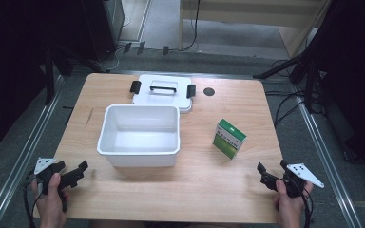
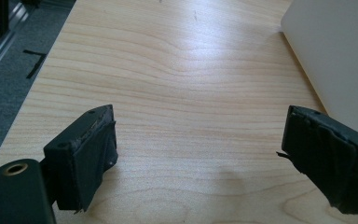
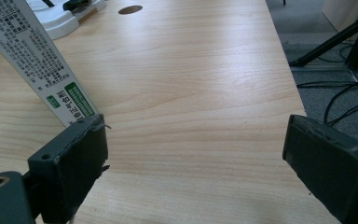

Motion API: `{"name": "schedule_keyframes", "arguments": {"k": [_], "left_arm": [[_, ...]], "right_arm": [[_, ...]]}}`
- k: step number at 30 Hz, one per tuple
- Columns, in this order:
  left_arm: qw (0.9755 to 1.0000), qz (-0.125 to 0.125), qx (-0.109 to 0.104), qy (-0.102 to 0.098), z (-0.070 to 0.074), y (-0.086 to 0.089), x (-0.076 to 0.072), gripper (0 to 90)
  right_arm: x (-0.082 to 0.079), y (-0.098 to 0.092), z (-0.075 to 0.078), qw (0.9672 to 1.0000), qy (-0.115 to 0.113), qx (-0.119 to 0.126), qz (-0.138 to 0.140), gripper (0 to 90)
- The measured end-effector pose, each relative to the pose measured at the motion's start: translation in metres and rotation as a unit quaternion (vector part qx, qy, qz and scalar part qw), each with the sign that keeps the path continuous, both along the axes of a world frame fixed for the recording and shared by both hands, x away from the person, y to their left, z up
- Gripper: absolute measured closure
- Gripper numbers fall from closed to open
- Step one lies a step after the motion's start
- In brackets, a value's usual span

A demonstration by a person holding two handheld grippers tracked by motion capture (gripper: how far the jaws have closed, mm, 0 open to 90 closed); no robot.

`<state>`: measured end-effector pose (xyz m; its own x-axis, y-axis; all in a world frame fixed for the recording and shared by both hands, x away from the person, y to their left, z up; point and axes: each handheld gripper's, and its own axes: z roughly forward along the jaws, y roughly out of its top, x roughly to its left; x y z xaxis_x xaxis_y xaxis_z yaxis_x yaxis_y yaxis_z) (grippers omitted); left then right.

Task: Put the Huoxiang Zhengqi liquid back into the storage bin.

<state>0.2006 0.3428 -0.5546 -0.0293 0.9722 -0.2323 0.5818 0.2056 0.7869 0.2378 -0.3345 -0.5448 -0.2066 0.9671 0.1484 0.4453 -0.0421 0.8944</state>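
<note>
While both my left tongs point(image 1: 71, 175) and right tongs point(image 1: 271, 176) sit wide open and empty at the near tabletop point(image 1: 204, 180) corners, the upright green box point(image 1: 228, 138), right of the white tub point(image 1: 139, 135), could topple if nudged.

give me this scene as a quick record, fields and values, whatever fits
surface: wooden table
tub: white tub, open, nothing seen inside, middle of table
lid: white lid with black handle and clips, flat behind the tub, touching its far rim or just past it
box: green and white box, upright, right of the tub, apart from it
hole: dark round hole near the far edge
left gripper: near left corner, jaws open, holding nothing
right gripper: near right corner, jaws open, holding nothing
</note>
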Motion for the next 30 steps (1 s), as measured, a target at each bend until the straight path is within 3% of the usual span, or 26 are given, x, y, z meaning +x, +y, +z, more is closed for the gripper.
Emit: {"name": "schedule_keyframes", "arguments": {"k": [12,16,21,26,30], "left_arm": [[1.0,-0.003,-0.005,0.001,0.0,0.002,0.0,11.1],[1.0,-0.002,-0.004,0.001,0.0,0.001,0.0,12.2],[1.0,-0.002,-0.004,0.001,0.0,0.001,0.0,13.2],[1.0,-0.002,-0.002,0.001,-0.001,0.0,0.001,13.6],[1.0,-0.005,-0.001,0.001,-0.001,-0.001,0.001,13.7]], "right_arm": [[-0.001,0.001,0.002,0.9999,-0.005,-0.008,0.002,13.0],[-0.002,0.002,0.006,0.9995,-0.01,-0.028,-0.005,18.2],[-0.002,0.008,0.019,0.9984,-0.014,-0.053,0.014,24.8],[0.002,0.011,0.032,0.9957,0.017,-0.034,0.084,27.2],[0.01,0.014,0.041,0.9905,0.063,-0.055,0.11,27.7]]}}
